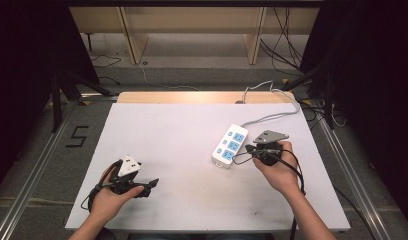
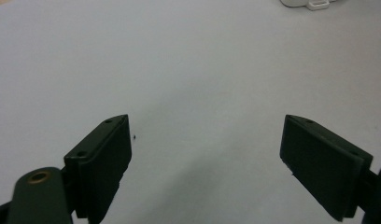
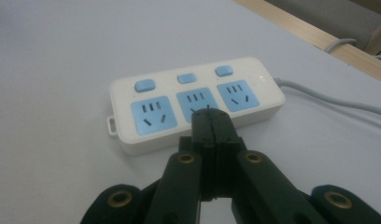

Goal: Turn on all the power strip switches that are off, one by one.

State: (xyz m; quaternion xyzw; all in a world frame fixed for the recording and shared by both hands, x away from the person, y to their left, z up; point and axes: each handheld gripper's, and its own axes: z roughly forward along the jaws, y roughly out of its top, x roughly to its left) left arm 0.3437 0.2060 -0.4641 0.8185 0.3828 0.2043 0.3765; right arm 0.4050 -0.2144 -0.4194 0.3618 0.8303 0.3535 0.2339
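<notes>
A white power strip (image 1: 230, 145) with three blue sockets is lying on the table (image 1: 182, 140) toward its right edge, its grey cable (image 1: 272, 116) trailing off toward the far right corner. The right gripper (image 1: 249, 149) is hovering just beside the strip's right side, its jaws pressed together on nothing, their tips sitting over the middle socket (image 3: 196, 101). The left gripper (image 1: 151, 185) is resting near the table's near left corner, its jaws spread wide over bare tabletop.
</notes>
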